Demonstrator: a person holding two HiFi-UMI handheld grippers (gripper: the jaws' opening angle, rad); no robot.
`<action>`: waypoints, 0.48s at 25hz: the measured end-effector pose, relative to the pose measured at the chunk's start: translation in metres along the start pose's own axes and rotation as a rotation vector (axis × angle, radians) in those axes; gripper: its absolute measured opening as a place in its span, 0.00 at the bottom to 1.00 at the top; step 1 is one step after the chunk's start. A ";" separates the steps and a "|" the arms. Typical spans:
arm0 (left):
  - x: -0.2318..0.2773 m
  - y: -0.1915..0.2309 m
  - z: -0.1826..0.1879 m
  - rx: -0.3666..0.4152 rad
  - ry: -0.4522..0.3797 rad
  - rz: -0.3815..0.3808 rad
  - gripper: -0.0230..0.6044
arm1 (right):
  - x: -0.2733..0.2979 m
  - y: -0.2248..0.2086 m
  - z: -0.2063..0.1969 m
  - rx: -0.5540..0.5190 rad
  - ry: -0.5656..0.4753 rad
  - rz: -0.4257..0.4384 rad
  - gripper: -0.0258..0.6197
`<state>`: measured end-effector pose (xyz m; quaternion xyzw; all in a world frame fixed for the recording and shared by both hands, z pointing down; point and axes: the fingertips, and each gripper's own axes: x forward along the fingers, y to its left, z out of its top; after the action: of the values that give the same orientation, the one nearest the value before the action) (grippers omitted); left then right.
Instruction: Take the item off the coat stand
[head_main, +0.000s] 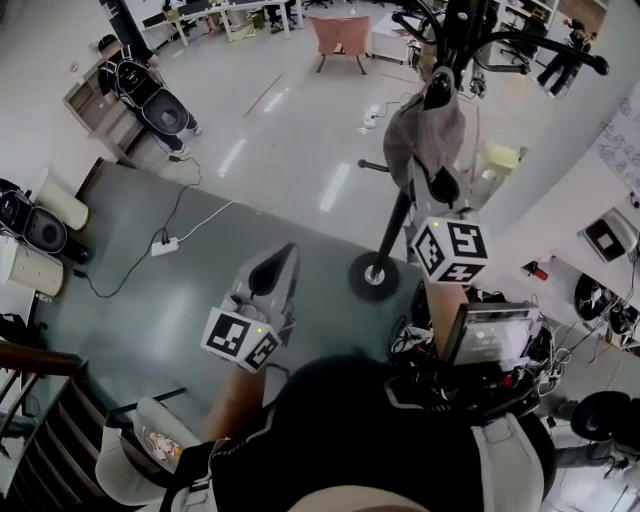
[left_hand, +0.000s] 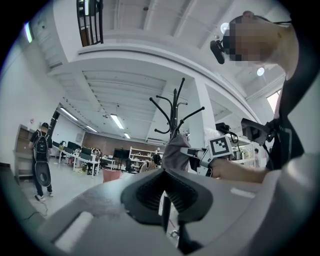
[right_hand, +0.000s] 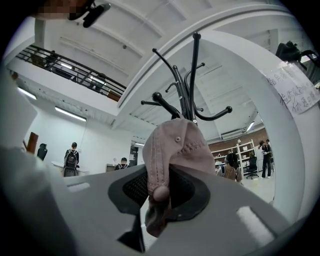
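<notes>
A dusty-pink cap hangs on the black coat stand, whose round base rests on the floor. My right gripper reaches up to the cap. In the right gripper view the cap droops between the jaws, and the right gripper is shut on its fabric below the stand's hooks. My left gripper hangs lower and to the left, well clear of the stand, shut with nothing in it. The left gripper view shows the cap and the right gripper's marker cube ahead.
A power strip with its cable lies on the grey floor mat at the left. A person with a backpack stands at the far left. A pink chair is farther back. A laptop and gear crowd the right, near a curved white wall.
</notes>
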<state>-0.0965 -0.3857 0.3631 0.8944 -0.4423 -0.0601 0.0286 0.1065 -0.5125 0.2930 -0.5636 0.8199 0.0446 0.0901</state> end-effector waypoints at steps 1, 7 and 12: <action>-0.001 -0.001 0.001 0.001 -0.001 0.000 0.07 | -0.001 0.000 0.001 0.000 -0.002 0.002 0.15; -0.008 -0.003 0.004 0.007 -0.010 0.004 0.07 | -0.003 0.002 0.006 0.003 -0.013 0.002 0.13; -0.013 -0.003 0.004 0.003 -0.017 0.003 0.07 | -0.006 0.004 0.013 0.001 -0.022 0.007 0.12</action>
<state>-0.1023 -0.3736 0.3597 0.8931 -0.4442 -0.0669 0.0234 0.1060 -0.5035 0.2809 -0.5604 0.8207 0.0508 0.0994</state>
